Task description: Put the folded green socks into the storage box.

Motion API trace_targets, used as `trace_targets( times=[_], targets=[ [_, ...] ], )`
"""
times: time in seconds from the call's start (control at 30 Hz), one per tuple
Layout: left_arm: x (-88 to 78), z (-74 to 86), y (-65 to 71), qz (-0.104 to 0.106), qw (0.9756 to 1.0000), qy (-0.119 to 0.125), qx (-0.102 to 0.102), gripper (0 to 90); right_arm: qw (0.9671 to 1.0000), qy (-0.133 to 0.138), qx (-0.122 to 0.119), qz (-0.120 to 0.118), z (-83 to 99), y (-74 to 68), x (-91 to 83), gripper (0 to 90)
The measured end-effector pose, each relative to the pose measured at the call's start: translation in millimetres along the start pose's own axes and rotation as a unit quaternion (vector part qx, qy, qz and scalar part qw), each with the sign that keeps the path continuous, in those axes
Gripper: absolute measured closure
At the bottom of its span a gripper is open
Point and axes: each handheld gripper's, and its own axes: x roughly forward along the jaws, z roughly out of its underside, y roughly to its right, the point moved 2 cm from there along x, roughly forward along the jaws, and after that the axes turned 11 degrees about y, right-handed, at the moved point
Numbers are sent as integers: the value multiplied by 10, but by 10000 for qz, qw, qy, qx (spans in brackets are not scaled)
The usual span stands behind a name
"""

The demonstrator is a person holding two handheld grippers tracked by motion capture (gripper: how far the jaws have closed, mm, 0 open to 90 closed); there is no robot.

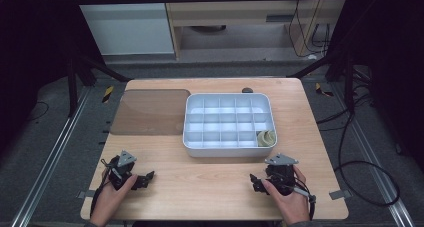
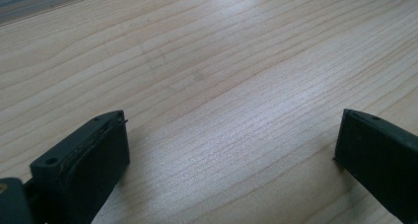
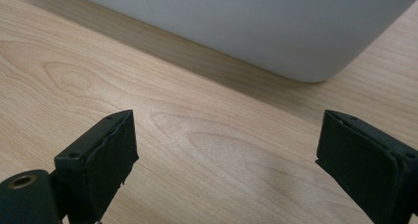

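A white compartment box (image 1: 188,118) stands in the middle of the wooden table (image 1: 210,187). A pale roll of tape (image 1: 266,137) lies in its near right compartment. My left gripper (image 1: 146,179) rests on the table at the near left, open, with bare wood between its jaws (image 2: 231,135). At the near right my right gripper (image 1: 255,181) is open too. Its own view looks at the box's white outer wall (image 3: 256,26) just ahead, with nothing between the jaws (image 3: 226,155).
A tinted translucent lid (image 1: 150,112) lies flat left of the box. A small dark object (image 1: 247,90) sits on the table behind the box. Black cables (image 1: 360,162) run over the floor at the right.
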Motion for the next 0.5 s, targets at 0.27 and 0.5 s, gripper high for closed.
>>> trace_targets(
  times=[0.27,0.5],
  targets=[
    [0,0,2,-6,10000,4,-3,0,10000,-62,-58,-16,69,-58,95,87],
    [-1,0,1,-3,10000,-1,7,0,10000,-56,-9,17,89,-68,177,87]
  ],
)
